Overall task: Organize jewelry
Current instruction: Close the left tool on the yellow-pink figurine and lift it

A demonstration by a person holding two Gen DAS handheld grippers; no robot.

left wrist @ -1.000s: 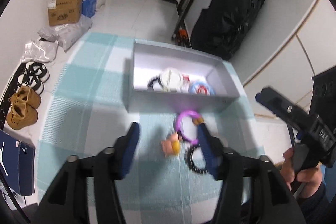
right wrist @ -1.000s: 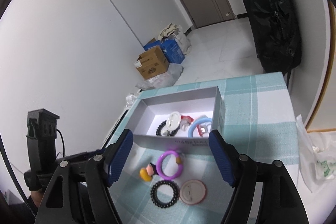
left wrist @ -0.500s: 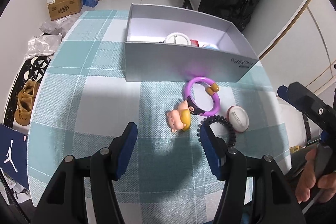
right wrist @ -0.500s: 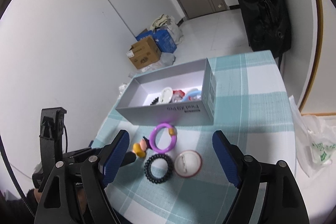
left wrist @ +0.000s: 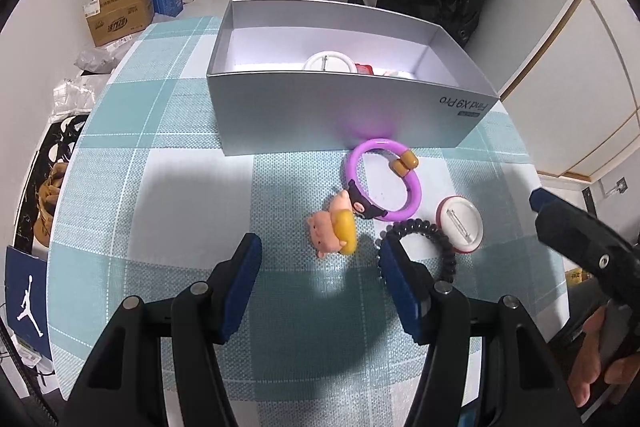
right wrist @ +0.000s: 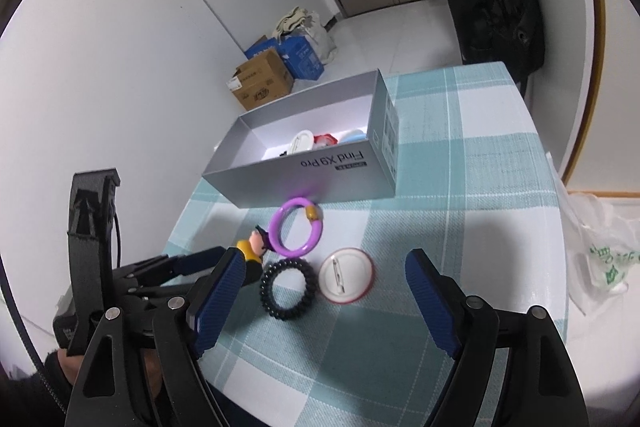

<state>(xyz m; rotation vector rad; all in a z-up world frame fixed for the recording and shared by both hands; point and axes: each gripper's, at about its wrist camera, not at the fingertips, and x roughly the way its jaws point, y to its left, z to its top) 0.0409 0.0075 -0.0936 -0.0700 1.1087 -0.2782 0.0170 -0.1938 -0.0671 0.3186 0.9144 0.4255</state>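
Four pieces lay loose on the checked counter (left wrist: 168, 187), none yet in the grey box (left wrist: 344, 115) beyond them. Ahead of the left hand-held gripper (left wrist: 318, 253), whose jaws stood spread with nothing between them, sat the pig charm (left wrist: 332, 227), just past its fingertips. Beyond that, close against the box's near wall, lay the purple ring bracelet (left wrist: 384, 183), with the black coil hair tie (left wrist: 432, 247) partly behind the left hand-held gripper's right finger. Furthest right rested the round pin badge (left wrist: 460, 223), face down. The right hand-held gripper (right wrist: 324, 287) hung over the hair tie and badge, jaws wide and empty. Inside the box a white badge (left wrist: 328, 61) and a few other small items already lay, so by my reading the sorting was partly done, with four pieces left.
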